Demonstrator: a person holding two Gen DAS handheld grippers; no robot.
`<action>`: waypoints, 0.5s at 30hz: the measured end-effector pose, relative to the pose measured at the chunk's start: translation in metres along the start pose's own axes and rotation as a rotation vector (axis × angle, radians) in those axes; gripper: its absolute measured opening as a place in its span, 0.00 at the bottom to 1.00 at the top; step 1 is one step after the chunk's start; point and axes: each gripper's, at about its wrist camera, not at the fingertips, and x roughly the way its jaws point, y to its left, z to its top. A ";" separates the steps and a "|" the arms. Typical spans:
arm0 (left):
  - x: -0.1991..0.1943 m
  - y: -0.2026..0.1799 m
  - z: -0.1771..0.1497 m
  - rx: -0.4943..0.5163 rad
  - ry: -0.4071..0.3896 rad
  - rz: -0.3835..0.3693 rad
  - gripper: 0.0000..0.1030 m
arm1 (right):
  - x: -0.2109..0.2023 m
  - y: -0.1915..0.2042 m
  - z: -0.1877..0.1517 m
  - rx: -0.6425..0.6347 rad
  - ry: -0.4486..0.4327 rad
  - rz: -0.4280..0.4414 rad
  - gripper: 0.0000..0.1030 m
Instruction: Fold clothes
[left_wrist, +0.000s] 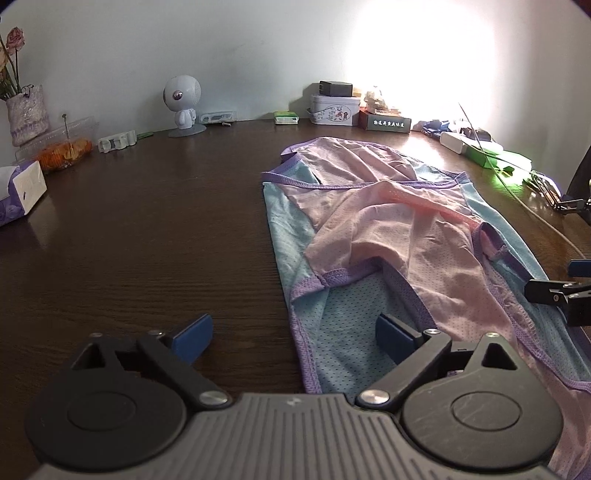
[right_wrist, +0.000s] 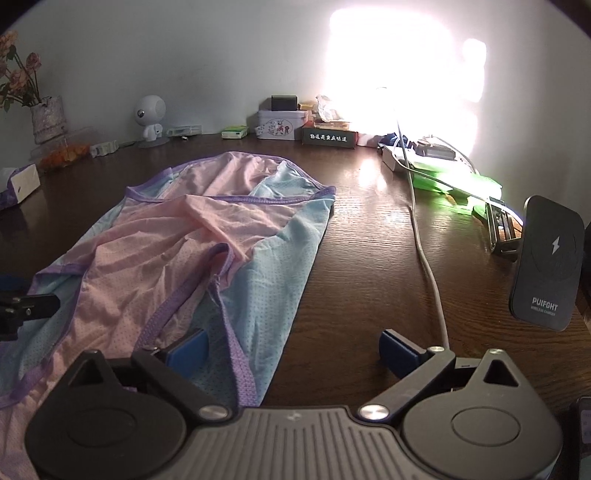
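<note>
A pink and blue shirt (left_wrist: 388, 236) lies flat on the dark table (left_wrist: 147, 240). Left gripper (left_wrist: 295, 339) and right gripper (right_wrist: 295, 349) hover over its near edge, fingers wide apart, holding nothing.

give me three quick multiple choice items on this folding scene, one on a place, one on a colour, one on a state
1. Where does the garment lie?
A. on the dark wooden table
B. in a basket
C. over a chair

2. What colour is the garment's edge trim?
A. red
B. purple
C. black

3. How do the two grippers stand?
A. both shut on the cloth
B. one open, one shut
C. both open, gripping nothing

Answers:
1. A, the cloth is spread flat on the wood.
2. B, purple binding runs along the pink and light blue panels.
3. C, the left gripper and the right gripper have their blue pads wide apart, with no cloth pinched between them.
</note>
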 end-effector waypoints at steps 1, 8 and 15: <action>0.000 -0.001 0.000 0.001 -0.002 -0.001 0.97 | 0.000 -0.003 0.000 0.023 0.002 -0.005 0.99; 0.004 0.001 0.000 -0.009 -0.010 -0.004 0.99 | 0.000 -0.004 -0.005 0.050 -0.018 -0.045 1.00; 0.004 0.001 0.000 -0.010 -0.010 -0.004 0.99 | -0.001 -0.004 -0.005 0.048 -0.024 -0.043 1.00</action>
